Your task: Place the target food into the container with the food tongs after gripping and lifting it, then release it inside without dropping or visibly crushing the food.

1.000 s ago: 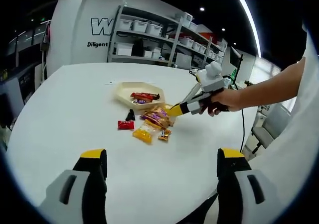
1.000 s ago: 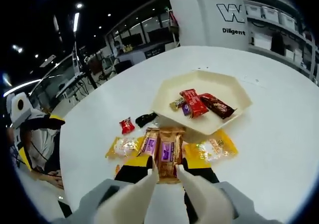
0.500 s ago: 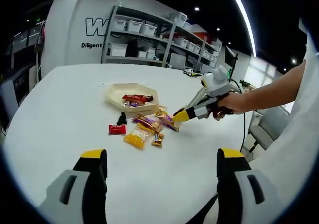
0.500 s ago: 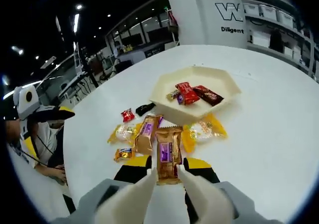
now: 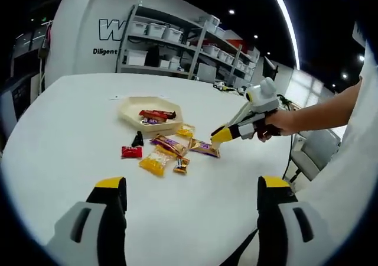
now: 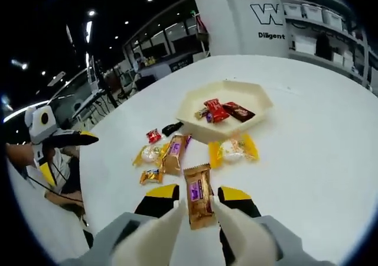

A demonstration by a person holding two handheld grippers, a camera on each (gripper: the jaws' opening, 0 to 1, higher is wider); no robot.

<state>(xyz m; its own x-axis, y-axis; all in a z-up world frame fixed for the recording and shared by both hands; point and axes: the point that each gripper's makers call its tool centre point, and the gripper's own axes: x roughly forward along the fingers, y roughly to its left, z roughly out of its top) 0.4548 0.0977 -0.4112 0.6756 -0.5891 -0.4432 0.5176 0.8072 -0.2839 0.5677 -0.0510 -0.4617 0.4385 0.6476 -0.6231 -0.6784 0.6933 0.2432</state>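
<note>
A gold-brown snack bar with a purple label [image 6: 198, 202] is pinched between the white food tongs [image 6: 231, 230], which my right gripper [image 6: 197, 202] is shut on. It sits on the near side of the snack pile, apart from the beige hexagonal tray [image 6: 260, 103]. In the left gripper view the same bar [image 5: 205, 148] hangs at the right gripper's yellow tip [image 5: 221, 135], low over the table; contact with the table is unclear. My left gripper [image 5: 192, 216] is open with nothing in it, well short of the pile.
The tray [image 5: 127, 108] holds a red wrapper [image 6: 214, 110] and a dark one [image 6: 238, 110]. Loose on the white table lie a yellow packet [image 6: 233, 151], another gold-purple bar [image 6: 172, 153], a small red sweet [image 6: 153, 136] and a black one [image 6: 172, 127]. Shelving stands behind.
The right gripper has drawn back from the pile with the bar in the tongs; the bar now lies apart from the other snacks. The left gripper stays open.
</note>
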